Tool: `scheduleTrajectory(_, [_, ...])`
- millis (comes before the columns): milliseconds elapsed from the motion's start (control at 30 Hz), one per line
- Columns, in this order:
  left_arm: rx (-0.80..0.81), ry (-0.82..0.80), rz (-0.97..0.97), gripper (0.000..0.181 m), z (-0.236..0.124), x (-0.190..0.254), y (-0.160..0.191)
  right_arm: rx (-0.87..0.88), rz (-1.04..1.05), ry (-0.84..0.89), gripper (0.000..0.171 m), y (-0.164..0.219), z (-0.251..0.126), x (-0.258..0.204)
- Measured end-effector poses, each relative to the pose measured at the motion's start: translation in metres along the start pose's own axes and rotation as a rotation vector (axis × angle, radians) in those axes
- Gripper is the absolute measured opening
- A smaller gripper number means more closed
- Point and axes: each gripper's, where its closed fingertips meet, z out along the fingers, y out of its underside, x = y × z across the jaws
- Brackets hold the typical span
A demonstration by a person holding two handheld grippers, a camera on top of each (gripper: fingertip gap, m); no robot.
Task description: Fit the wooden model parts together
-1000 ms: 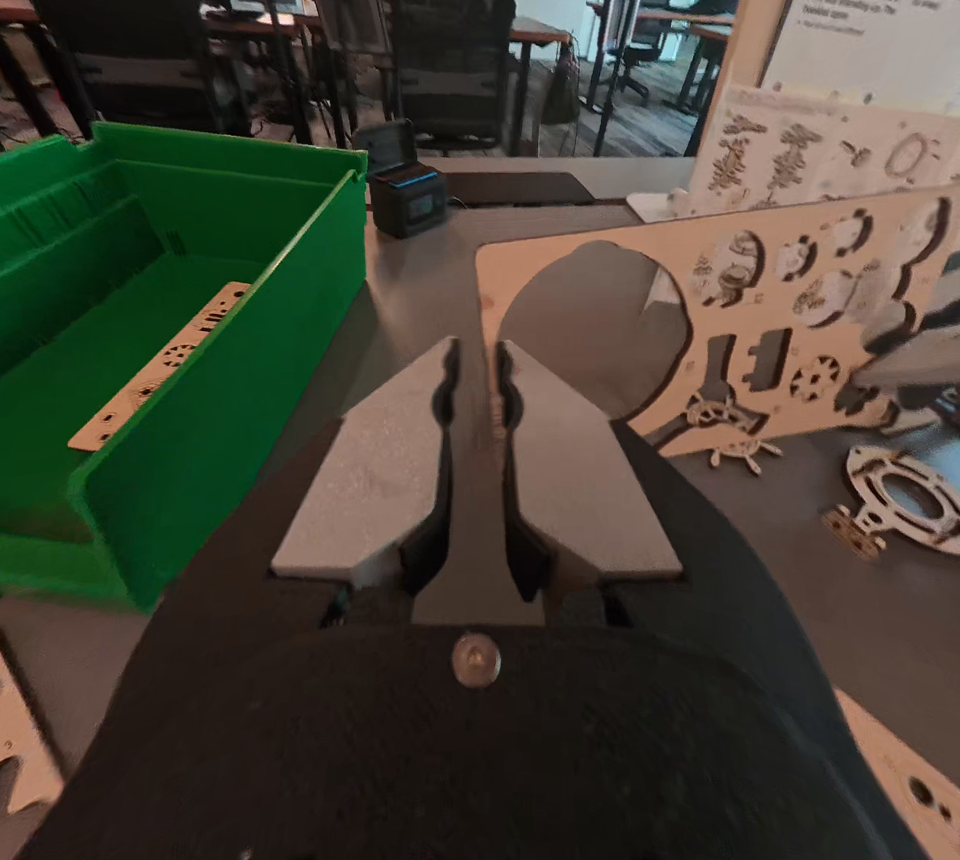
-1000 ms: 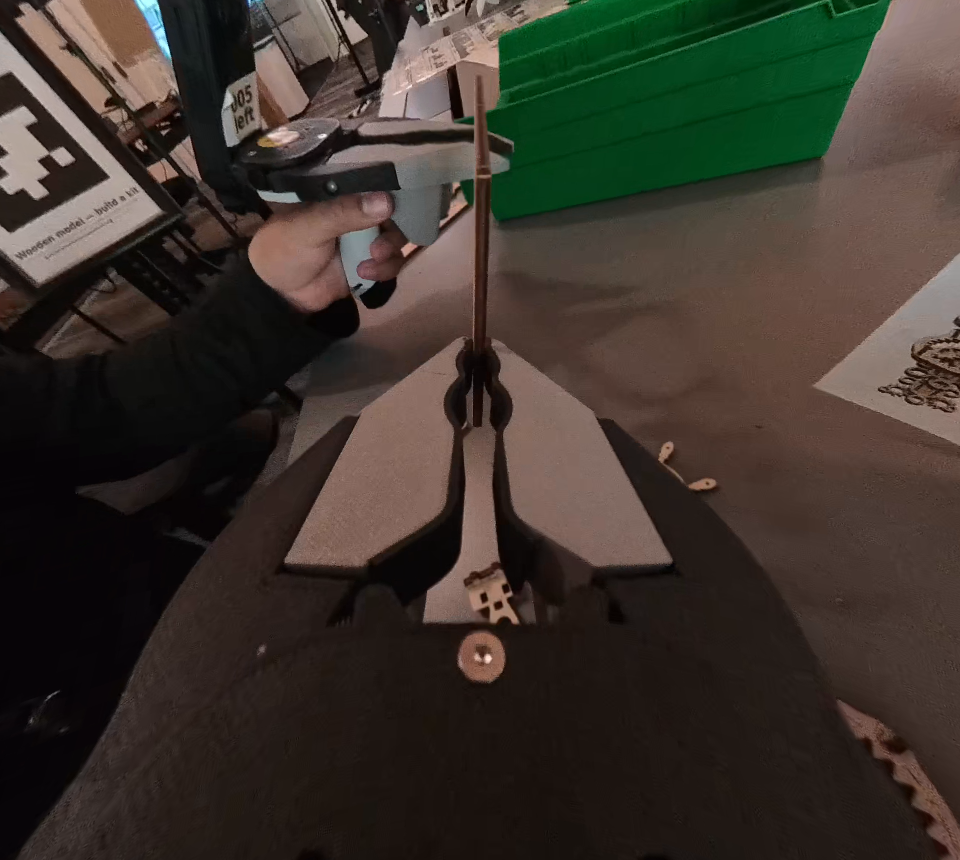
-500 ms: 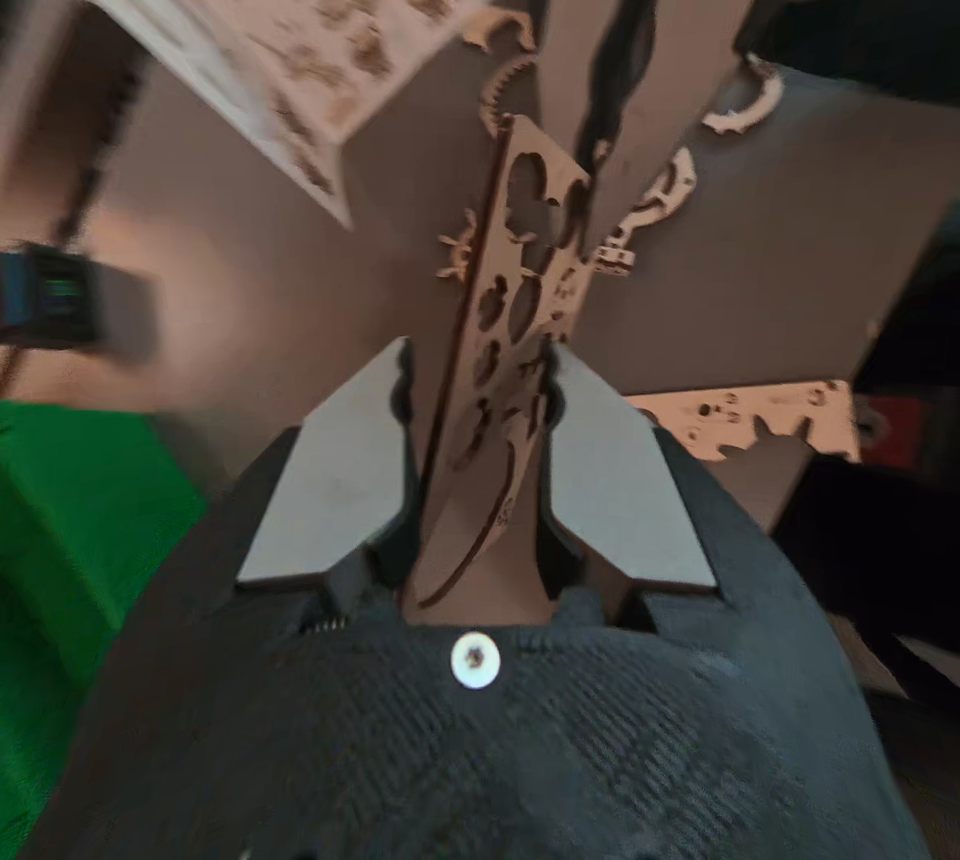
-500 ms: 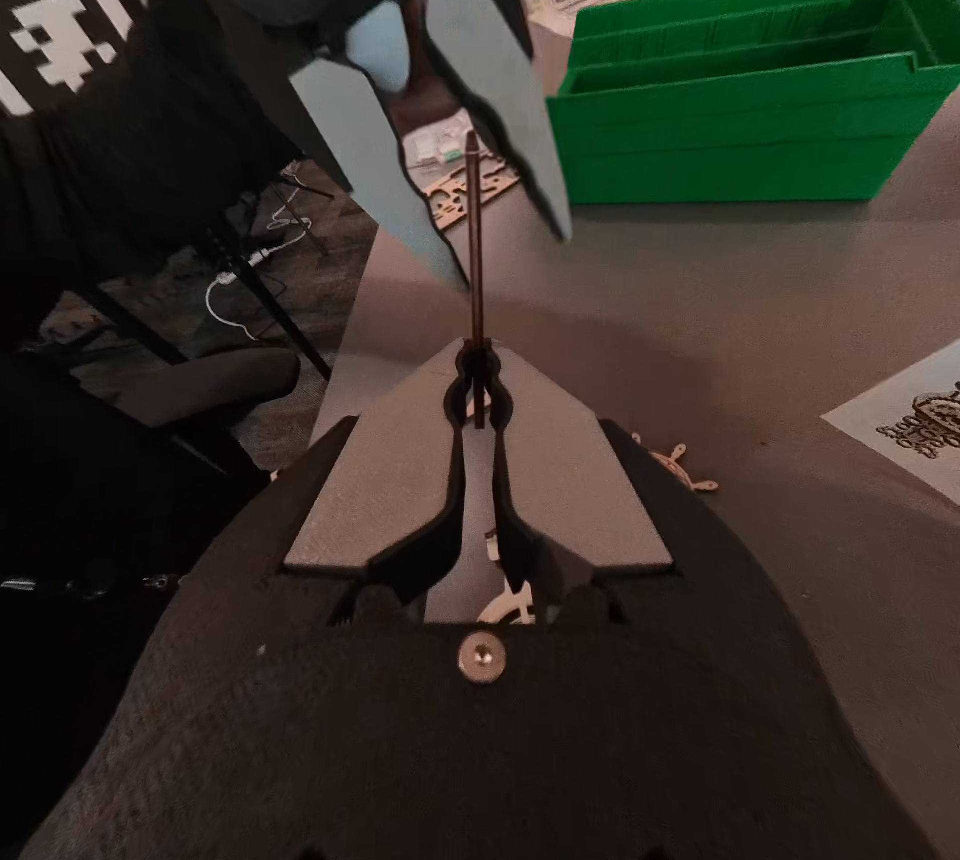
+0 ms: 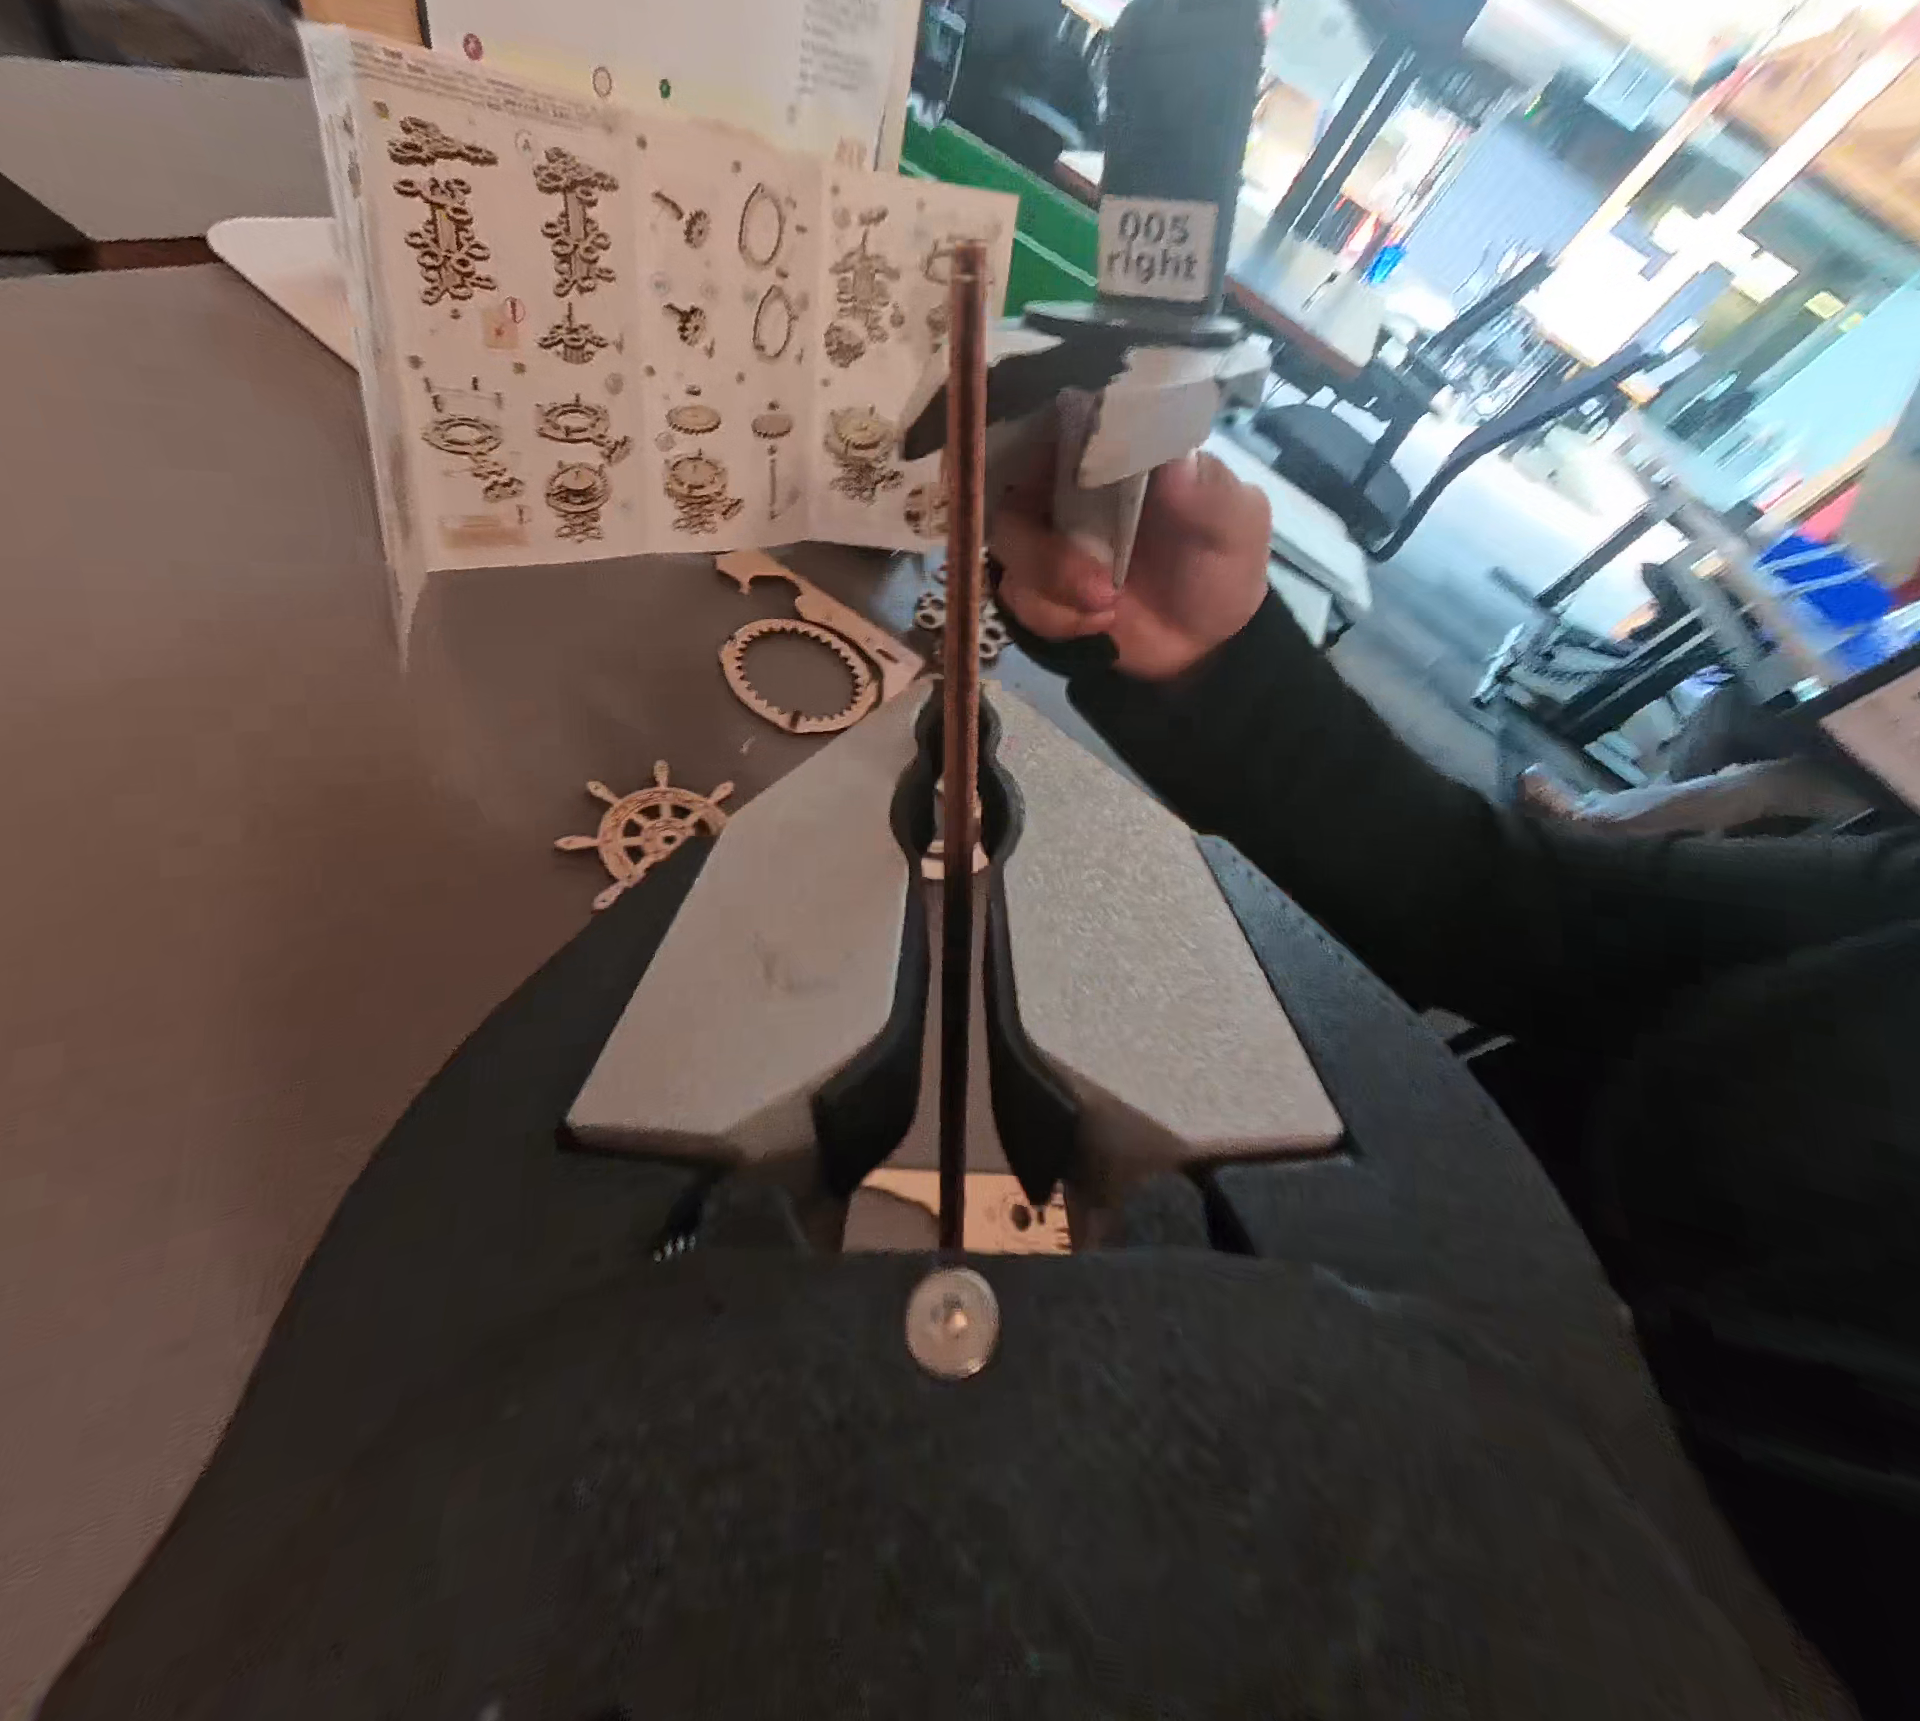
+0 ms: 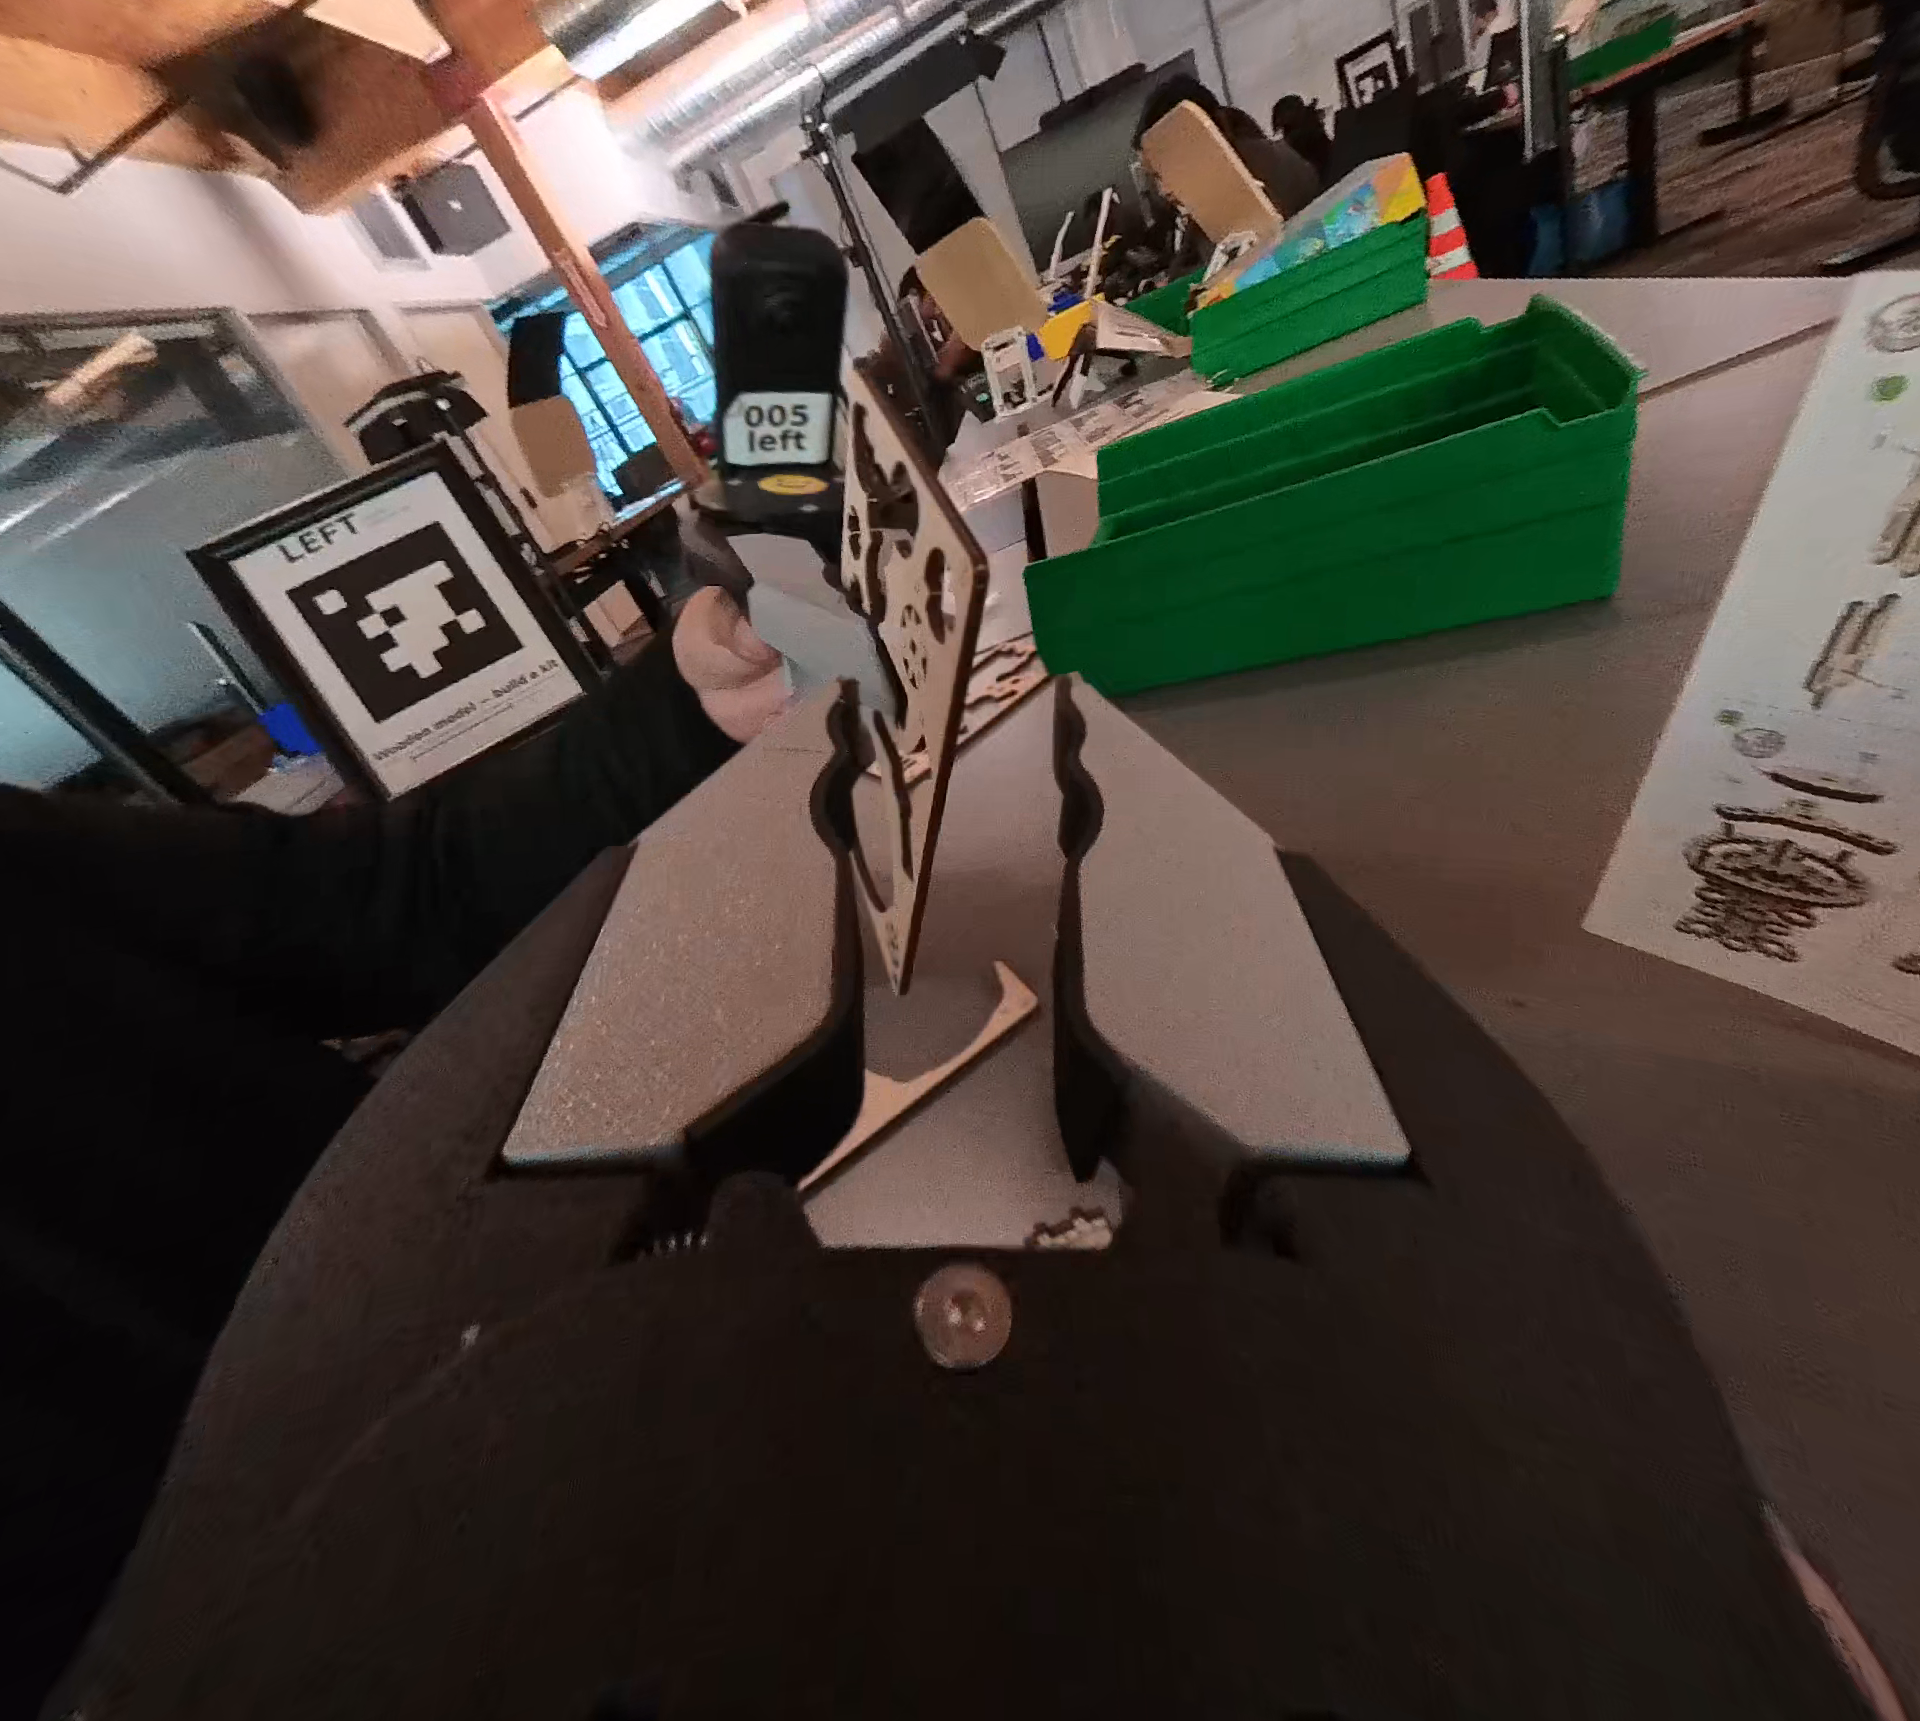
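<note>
Black textured gripper bodies, 2 grey fingers [image 5: 790, 965] each, 1 silver screw [image 5: 952, 1324], black sleeves [image 5: 1455, 861].

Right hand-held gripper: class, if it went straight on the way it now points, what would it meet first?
Probably the wooden sheet, which stands tilted between the open fingers of the right hand-held gripper. The left hand-held gripper grips that sheet, though depth is unclear.

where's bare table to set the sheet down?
Free: grey table left of the ship's wheel and booklet; also the strip between green bin and printed page. Crowded: around the gear ring, loose parts near the right tongs.
</note>
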Motion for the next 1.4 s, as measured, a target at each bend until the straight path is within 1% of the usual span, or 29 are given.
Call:
scheduleTrajectory(133, [0.078, 0.058, -0.082, 0.0, 0.0, 0.002, -0.002, -0.039, -0.01, -0.033, 0.033, 0.01, 0.016, -0.005])
scheduleTrajectory(233, [0.085, 0.063, -0.09, 0.0, 0.004, 0.002, 0.003, -0.044, -0.016, -0.028, 0.031, 0.013, 0.025, -0.004])
scheduleTrajectory(300, [0.084, 0.067, -0.086, 0.0, 0.009, 0.004, 0.006, -0.049, -0.02, -0.012, 0.022, 0.015, 0.028, -0.002])
scheduleTrajectory(333, [0.084, 0.064, -0.08, 0.0, 0.011, 0.005, 0.008, -0.059, -0.02, -0.004, 0.013, 0.017, 0.029, 0.0])
scheduleTrajectory(467, [0.081, 0.001, -0.033, 0.0, 0.015, 0.0, 0.012, -0.099, -0.001, -0.012, 0.005, 0.024, 0.03, 0.002])
scheduleTrajectory(533, [0.109, 0.001, 0.004, 0.011, 0.013, 0.002, 0.008, -0.119, 0.005, -0.032, 0.005, 0.027, 0.031, -0.001])
scheduleTrajectory(567, [0.119, 0.016, 0.03, 0.013, 0.012, 0.005, 0.007, -0.121, 0.003, -0.038, 0.005, 0.028, 0.032, -0.002])
scheduleTrajectory(633, [0.118, 0.001, 0.09, 0.002, 0.01, 0.004, 0.009, -0.13, 0.007, -0.045, 0.005, 0.029, 0.033, -0.003])
scheduleTrajectory(733, [0.127, -0.023, 0.111, 0.0, 0.011, 0.002, 0.011, -0.137, -0.008, -0.006, 0.009, 0.03, 0.034, 0.002])
scheduleTrajectory(833, [0.167, -0.13, 0.088, 0.0, 0.014, -0.011, 0.01, -0.123, -0.059, 0.132, 0.016, 0.029, 0.035, 0.019])
scheduleTrajectory(900, [0.207, -0.15, 0.052, 0.0, 0.016, -0.013, 0.008, -0.105, -0.09, 0.167, 0.018, 0.027, 0.034, 0.022])
scheduleTrajectory(1033, [0.288, -0.058, -0.03, 0.0, 0.016, -0.005, 0.004, -0.062, -0.054, 0.102, 0.014, 0.021, 0.032, 0.014])
scheduleTrajectory(1167, [0.288, -0.067, -0.038, 0.001, 0.025, -0.007, 0.009, -0.02, 0.056, 0.037, 0.01, 0.019, 0.03, 0.017])
scheduleTrajectory(1300, [0.308, -0.029, -0.071, 0.0, 0.029, -0.005, 0.007, -0.045, 0.014, 0.051, 0.009, 0.018, 0.025, 0.016])
scheduleTrajectory(1400, [0.31, -0.049, -0.048, 0.0, 0.029, -0.005, 0.004, -0.051, 0.012, 0.045, 0.01, 0.017, 0.023, 0.016])
